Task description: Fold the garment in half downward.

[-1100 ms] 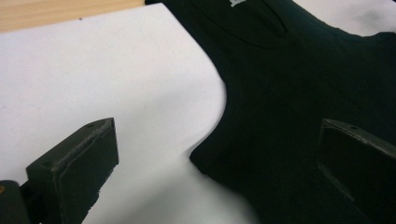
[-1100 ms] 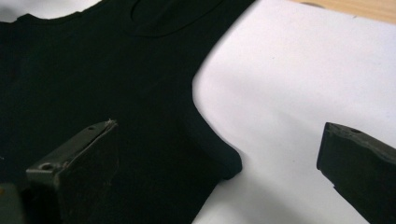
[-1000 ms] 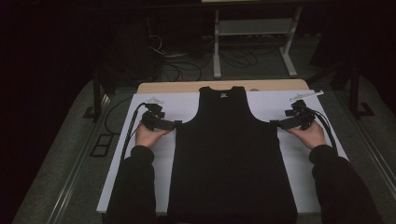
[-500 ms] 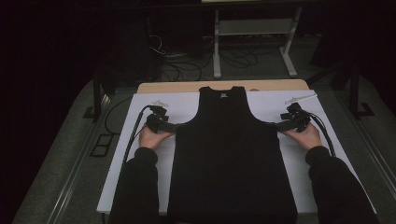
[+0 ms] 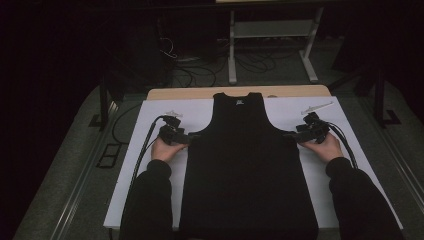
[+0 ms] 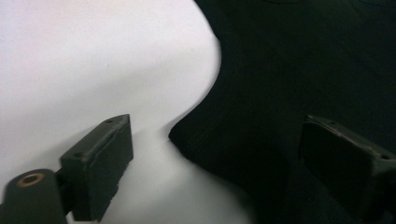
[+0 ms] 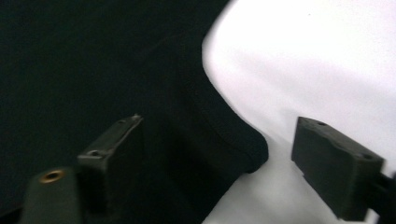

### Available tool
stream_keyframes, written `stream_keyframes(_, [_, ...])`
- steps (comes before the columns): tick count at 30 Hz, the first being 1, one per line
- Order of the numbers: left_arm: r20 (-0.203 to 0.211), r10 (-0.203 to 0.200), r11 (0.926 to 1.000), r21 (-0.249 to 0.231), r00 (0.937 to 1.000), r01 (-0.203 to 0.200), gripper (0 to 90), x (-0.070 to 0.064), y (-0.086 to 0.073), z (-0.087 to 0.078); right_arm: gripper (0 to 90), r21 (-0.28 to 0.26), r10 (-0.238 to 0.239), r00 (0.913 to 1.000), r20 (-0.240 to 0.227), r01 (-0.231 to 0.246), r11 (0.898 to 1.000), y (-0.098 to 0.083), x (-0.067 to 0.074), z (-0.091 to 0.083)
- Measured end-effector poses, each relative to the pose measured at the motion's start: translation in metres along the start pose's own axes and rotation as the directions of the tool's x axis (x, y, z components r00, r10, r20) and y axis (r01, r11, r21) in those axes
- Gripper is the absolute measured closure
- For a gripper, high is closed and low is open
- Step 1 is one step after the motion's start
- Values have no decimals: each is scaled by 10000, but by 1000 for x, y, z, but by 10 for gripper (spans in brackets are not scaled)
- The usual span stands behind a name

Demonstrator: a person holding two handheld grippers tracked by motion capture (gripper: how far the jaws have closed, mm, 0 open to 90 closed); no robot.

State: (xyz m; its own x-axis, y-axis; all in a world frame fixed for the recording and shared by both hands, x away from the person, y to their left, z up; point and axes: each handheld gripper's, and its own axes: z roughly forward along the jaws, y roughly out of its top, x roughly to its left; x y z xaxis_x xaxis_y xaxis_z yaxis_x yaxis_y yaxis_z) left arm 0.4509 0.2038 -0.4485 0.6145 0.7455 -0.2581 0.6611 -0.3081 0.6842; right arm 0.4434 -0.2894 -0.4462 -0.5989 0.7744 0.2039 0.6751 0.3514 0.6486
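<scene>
A black sleeveless top [image 5: 245, 170] lies flat, neck away from me, on a white sheet [image 5: 150, 165]. My left gripper [image 5: 192, 136] sits at the top's left underarm corner. In the left gripper view the gripper [image 6: 219, 161] is open; the fabric corner [image 6: 205, 140] lies between its jaws, untouched by the pads. My right gripper [image 5: 290, 135] is at the right underarm corner. In the right gripper view the gripper [image 7: 229, 161] is open too, with the fabric corner [image 7: 243, 154] between the jaws. Both pairs of jaws have just been closing.
The sheet covers a wooden table [image 5: 200, 93] whose far edge shows. Small pale objects lie at the sheet's far left [image 5: 170, 114] and far right [image 5: 316, 106]. A cable [image 5: 145, 150] trails from the left gripper. A metal stand [image 5: 270, 45] and floor cables sit behind the table.
Both hands have edged inward, bringing the gripper tips onto the top's underarm corners. The top itself lies as before.
</scene>
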Motion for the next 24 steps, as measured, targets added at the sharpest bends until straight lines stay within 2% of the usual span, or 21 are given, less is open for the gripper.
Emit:
stream_keyframes(3, [-63, -50, 10000, 0, 10000, 50, 155, 0, 1, 0, 265, -67, 77, 9999, 65, -77, 9999, 0, -1, -1])
stream_keyframes(5, [-406, 93, 9999, 63, 9991, -91, 215, -4, 0, 0, 309, -52, 129, 9999, 102, -128, 9999, 0, -1, -1])
stream_keyframes(8, [-539, 358, 9993, 128, 9979, -352, 296, -8, 1, 1, 377, -31, 183, 9996, 203, -182, 9998, -1, -2, 0])
stream_keyframes(10, [-498, 430, 9990, 141, 9978, -424, 360, -9, 1, 2, 426, -4, 229, 9994, 263, -229, 9997, -2, -3, 1])
stream_keyframes(16, [-503, 278, 9996, 37, 9983, -277, 489, -8, 1, 2, 556, -7, 224, 9992, 335, -224, 9997, -1, -2, 0])
stream_keyframes(24, [-478, 175, 9998, -67, 9987, -178, 610, -8, 0, 3, 690, 59, 157, 9995, 281, -159, 9999, -1, -3, 0])
